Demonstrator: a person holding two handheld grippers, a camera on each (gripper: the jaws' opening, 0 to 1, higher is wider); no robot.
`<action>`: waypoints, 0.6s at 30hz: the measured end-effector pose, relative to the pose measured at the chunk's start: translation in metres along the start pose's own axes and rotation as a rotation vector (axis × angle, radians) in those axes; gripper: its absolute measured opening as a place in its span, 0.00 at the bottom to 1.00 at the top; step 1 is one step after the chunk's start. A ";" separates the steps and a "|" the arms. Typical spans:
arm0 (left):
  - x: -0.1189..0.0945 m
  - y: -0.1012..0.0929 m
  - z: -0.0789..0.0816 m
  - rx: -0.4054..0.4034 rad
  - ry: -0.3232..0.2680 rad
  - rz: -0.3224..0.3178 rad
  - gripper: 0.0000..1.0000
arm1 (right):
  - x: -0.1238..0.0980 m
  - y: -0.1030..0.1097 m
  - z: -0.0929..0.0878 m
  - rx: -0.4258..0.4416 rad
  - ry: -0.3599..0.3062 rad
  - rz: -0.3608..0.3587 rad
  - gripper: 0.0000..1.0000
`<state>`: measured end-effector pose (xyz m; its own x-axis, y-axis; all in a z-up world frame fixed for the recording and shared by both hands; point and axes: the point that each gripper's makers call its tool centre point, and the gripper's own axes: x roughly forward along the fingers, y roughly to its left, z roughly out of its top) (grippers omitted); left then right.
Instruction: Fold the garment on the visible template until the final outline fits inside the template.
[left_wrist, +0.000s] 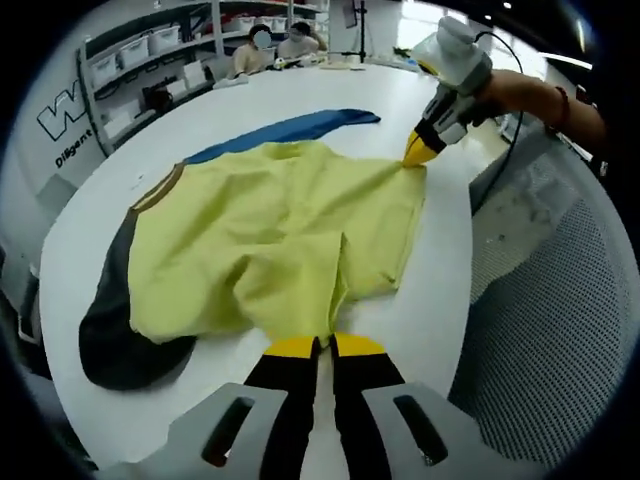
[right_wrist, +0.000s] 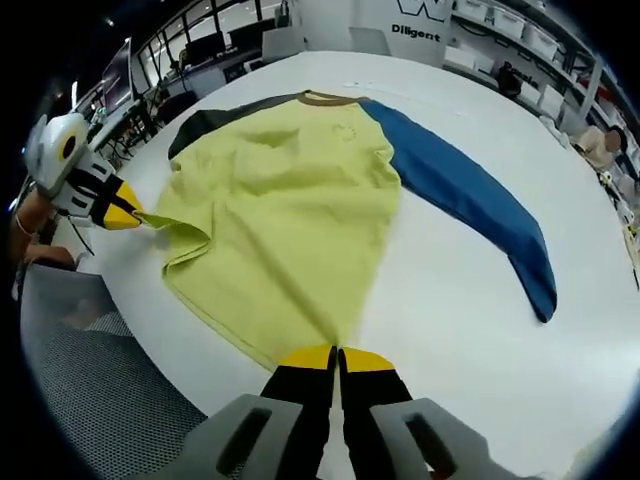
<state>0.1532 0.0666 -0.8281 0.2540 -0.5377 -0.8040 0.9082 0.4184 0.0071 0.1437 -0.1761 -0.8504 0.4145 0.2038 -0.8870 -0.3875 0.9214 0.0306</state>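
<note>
Both the left gripper (left_wrist: 322, 346) and right gripper (right_wrist: 336, 357) clamp their yellow-tipped jaws on the hem of the yellow long-sleeved shirt (right_wrist: 290, 210) spread on the white table (right_wrist: 450, 290).

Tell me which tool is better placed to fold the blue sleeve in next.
Probably the right tool: the blue sleeve lies spread on its side of the yellow shirt. The left tool grips the hem corner nearer the dark sleeve.
</note>
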 end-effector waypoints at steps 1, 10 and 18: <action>-0.002 -0.001 -0.002 0.008 0.006 -0.003 0.03 | -0.001 0.000 -0.001 -0.003 0.004 0.000 0.00; -0.024 -0.011 -0.036 0.077 0.104 -0.001 0.03 | -0.007 0.005 -0.013 -0.027 0.053 0.011 0.00; -0.037 -0.011 -0.061 0.047 0.138 0.006 0.03 | -0.009 0.007 -0.018 -0.038 0.069 0.011 0.00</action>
<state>0.1131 0.1264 -0.8354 0.2145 -0.4280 -0.8780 0.9222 0.3848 0.0378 0.1224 -0.1778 -0.8505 0.3525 0.1894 -0.9164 -0.4230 0.9058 0.0245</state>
